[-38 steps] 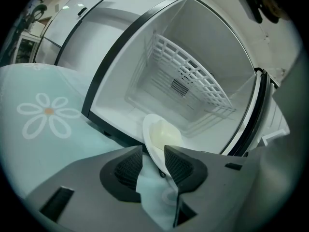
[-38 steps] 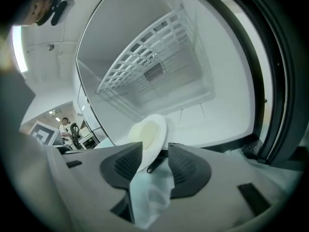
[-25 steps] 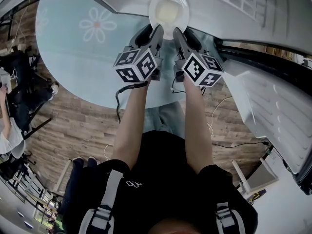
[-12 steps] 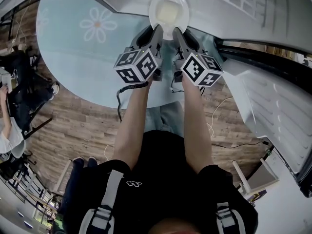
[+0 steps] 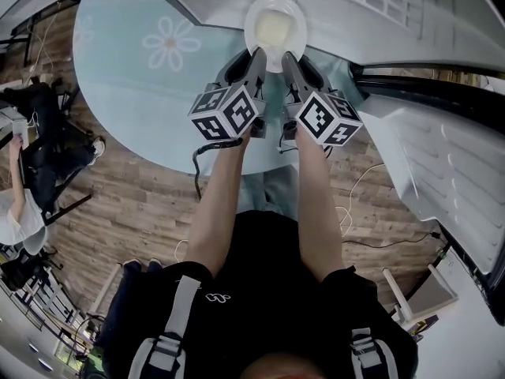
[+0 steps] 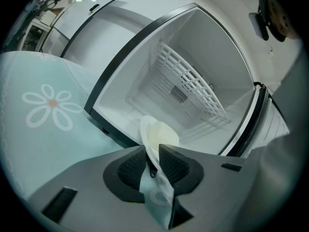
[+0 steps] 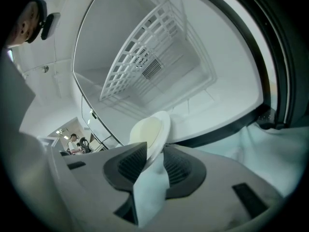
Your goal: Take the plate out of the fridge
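Note:
A white plate (image 5: 275, 30) with a pale yellowish centre sits at the mouth of the open white fridge (image 6: 203, 52), over its front sill. My left gripper (image 5: 257, 54) is shut on the plate's near rim from the left. My right gripper (image 5: 287, 56) is shut on the near rim from the right. In the left gripper view the plate (image 6: 158, 136) stands edge-on between the ribbed pads of the gripper (image 6: 152, 161). The right gripper view shows the same plate (image 7: 150, 131) pinched by that gripper (image 7: 154, 158).
The fridge stands on a round table with a light-blue cloth (image 5: 134, 93) printed with a daisy (image 5: 170, 43). A white wire shelf (image 6: 190, 83) hangs inside the fridge. Its open door (image 5: 442, 172) swings out on the right. A seated person (image 5: 16, 212) and wooden floor (image 5: 118, 212) lie left.
The plate and both grippers have come slightly nearer to me, out from the fridge mouth. The view has shifted a little as well.

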Available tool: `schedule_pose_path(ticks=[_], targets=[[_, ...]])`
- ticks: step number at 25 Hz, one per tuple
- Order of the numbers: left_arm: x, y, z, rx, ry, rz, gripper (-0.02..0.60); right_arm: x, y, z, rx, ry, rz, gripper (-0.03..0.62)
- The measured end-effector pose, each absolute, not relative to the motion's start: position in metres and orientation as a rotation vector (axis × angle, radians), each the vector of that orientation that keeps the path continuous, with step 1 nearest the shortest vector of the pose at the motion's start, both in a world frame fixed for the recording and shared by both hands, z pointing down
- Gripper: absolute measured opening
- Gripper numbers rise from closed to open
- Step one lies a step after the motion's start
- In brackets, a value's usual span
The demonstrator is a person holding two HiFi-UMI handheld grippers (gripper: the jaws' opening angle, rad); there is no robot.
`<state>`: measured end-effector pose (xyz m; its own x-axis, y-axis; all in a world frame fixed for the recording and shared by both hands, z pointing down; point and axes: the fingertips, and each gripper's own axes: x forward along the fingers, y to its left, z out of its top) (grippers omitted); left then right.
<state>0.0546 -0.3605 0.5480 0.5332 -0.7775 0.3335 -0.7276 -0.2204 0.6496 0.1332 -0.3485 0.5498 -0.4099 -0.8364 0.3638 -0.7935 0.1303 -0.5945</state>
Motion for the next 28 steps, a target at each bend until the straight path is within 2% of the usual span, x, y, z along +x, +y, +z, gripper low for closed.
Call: schedule_pose_path(ticks=[28], targets=[[0.031, -0.334, 0.436, 2.092, -1.222, -0.156, 0.082, 0.111, -0.321, 0.434, -1.668, 2.29, -0.923, 0.106]])
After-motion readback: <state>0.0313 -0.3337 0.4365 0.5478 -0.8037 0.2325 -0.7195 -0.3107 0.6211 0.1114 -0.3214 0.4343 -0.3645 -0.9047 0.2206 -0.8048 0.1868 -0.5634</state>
